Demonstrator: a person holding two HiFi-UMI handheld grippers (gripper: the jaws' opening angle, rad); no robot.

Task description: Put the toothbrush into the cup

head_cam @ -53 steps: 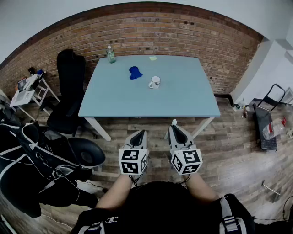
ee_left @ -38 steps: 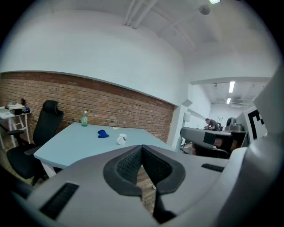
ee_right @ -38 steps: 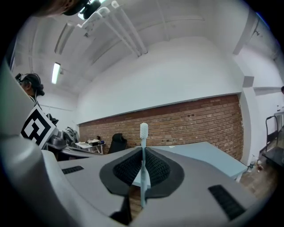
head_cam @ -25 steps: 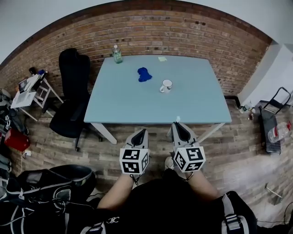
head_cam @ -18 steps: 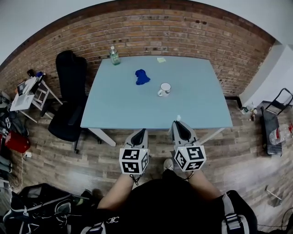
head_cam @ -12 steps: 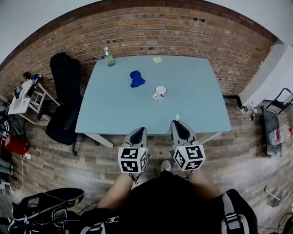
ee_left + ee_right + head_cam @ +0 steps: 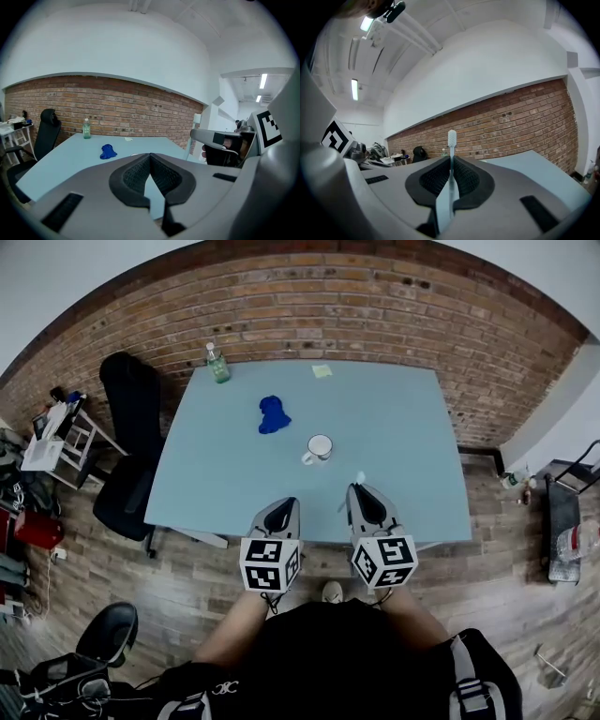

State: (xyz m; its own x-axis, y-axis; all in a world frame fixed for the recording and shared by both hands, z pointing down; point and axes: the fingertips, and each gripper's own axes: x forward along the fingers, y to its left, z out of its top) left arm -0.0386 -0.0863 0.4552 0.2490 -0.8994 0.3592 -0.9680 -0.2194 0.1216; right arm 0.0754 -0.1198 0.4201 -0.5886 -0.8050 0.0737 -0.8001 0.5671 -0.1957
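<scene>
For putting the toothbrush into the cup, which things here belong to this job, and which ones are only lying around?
For the job: toothbrush, held in the right tongs; white cup on the table.
Just lying about: blue cloth, bottle, yellow note, black chair.

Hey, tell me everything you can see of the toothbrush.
The toothbrush is pale, whitish and looks plastic: a slim handle narrowing to a small bristled head. It is clamped between the dark ribbed pads of the right gripper, its head sticking out past the jaw tips. In the head view it is over the near part of the blue table, short of the white cup. Nothing else touches it.
</scene>
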